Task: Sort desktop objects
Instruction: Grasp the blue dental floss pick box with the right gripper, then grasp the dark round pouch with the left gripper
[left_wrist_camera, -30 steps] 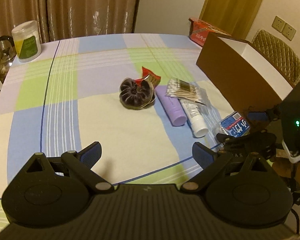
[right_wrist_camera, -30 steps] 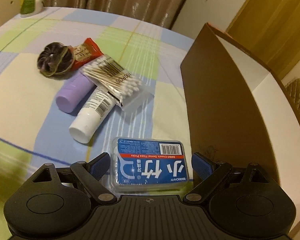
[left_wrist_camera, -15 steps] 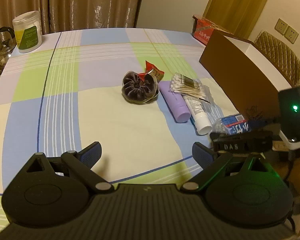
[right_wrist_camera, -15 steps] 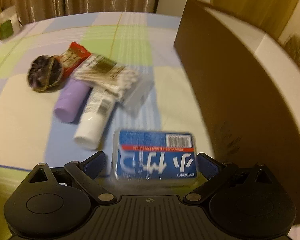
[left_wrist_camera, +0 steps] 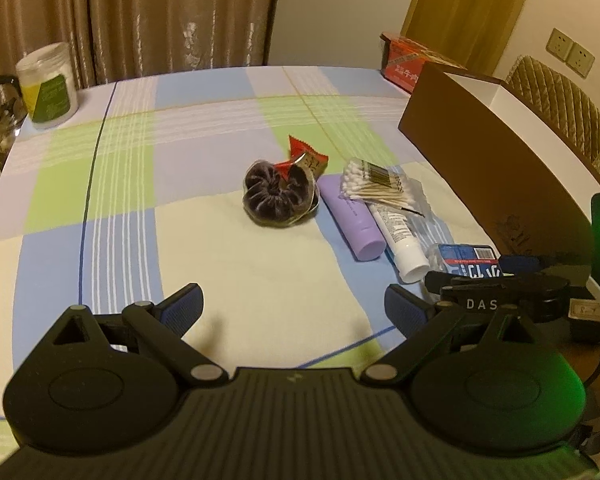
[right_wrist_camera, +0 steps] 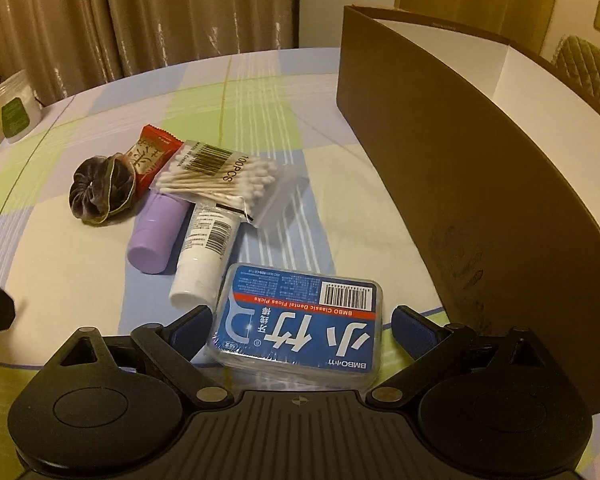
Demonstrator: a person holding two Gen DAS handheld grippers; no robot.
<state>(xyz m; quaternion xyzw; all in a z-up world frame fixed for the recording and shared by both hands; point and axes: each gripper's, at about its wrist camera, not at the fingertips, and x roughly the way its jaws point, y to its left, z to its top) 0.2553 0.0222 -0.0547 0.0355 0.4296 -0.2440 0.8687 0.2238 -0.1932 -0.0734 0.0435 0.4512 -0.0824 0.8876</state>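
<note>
A: Floss-pick box (right_wrist_camera: 296, 322), blue label, clear lid: where is it?

B: On the checked cloth of the surface (right_wrist_camera: 72, 280), lying flat between the right gripper's (right_wrist_camera: 300, 326) fingers (right_wrist_camera: 188, 326). They stand wide apart; the left one sits right at the box's edge, and a gap shows between the box and the right one. I see no squeeze on it, so it reads as released.

A: And the other things?

B: Just beyond the box lies a white tube (right_wrist_camera: 204, 252), and a purple tube (right_wrist_camera: 156, 232) beside that. A bag of cotton swabs (right_wrist_camera: 220, 180) rests across both tubes. A red snack packet (right_wrist_camera: 150, 156) and a dark scrunchie (right_wrist_camera: 100, 190) lie further left, touching each other.

A: The brown box?

B: The open brown box (right_wrist_camera: 460, 184), white inside, stands to the right of the floss picks, near them.

A: The left gripper?

B: The left gripper (left_wrist_camera: 294, 308) hangs over bare cloth, fingers spread, grasping nothing. A white jar (left_wrist_camera: 48, 86) stands at the far left edge, and a red carton (left_wrist_camera: 406, 60) sits behind the brown box.
</note>
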